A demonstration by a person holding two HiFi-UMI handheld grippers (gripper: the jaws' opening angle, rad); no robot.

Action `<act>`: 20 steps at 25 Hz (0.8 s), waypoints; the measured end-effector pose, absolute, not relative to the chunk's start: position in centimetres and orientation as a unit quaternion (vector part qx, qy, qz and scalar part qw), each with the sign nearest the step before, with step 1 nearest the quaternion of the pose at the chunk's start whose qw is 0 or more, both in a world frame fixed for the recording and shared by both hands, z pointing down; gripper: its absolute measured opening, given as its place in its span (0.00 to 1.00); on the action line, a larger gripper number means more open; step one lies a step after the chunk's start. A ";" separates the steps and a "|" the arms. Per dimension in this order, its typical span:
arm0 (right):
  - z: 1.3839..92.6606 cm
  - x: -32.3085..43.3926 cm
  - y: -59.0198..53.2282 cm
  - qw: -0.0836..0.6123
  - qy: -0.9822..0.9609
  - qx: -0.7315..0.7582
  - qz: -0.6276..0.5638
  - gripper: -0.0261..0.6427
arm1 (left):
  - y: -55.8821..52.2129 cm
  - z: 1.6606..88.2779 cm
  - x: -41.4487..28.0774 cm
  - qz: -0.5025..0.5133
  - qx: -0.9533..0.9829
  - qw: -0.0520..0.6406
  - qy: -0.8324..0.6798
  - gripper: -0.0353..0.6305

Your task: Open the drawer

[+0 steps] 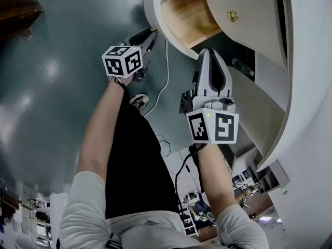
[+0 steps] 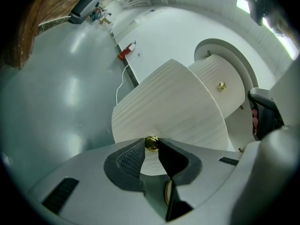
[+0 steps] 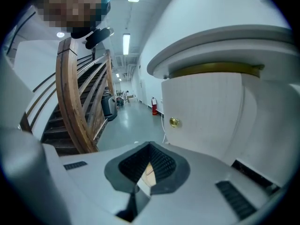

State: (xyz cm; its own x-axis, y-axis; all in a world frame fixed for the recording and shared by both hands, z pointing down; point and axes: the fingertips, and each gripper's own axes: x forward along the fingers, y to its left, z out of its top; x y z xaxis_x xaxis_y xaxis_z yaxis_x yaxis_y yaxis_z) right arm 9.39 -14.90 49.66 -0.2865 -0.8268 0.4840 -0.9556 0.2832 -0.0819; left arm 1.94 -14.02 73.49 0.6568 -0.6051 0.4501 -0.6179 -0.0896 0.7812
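Task's thing: the drawer point(image 1: 184, 12) is sitting at the top of the head view, standing out from the white cabinet point(image 1: 311, 113) with its bare wooden inside showing.
Left gripper: the left gripper point(image 2: 151, 144) is pinching the drawer's brass knob point(image 2: 151, 143) between its pad tips; the ribbed white drawer front point(image 2: 173, 107) is filling the view just behind.
Right gripper: the right gripper point(image 3: 149, 146) is holding its jaws pressed together on nothing, hovering apart from the furniture.
Neighbouring front: a second drawer front point(image 3: 206, 111) with its own brass knob point(image 3: 174, 122) is lying ahead of the right gripper, seemingly flush under the cabinet top and untouched.
Progress: the grip is made and the drawer is already showing a good part of its inside, so I am judging the pull to be well under way.
Remaining: how much travel is left cannot be told, since the drawer's rear is hidden; releasing the knob is, in my judgement, outstanding.
Risk: the hold is sitting at the very pad tips, so the small round knob is liable to slip out.
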 end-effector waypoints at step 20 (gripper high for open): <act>49.5 6.9 -10.1 0.178 -0.796 0.549 0.183 0.06 | -10.3 73.5 -1.7 -0.002 0.727 0.527 -0.441 0.18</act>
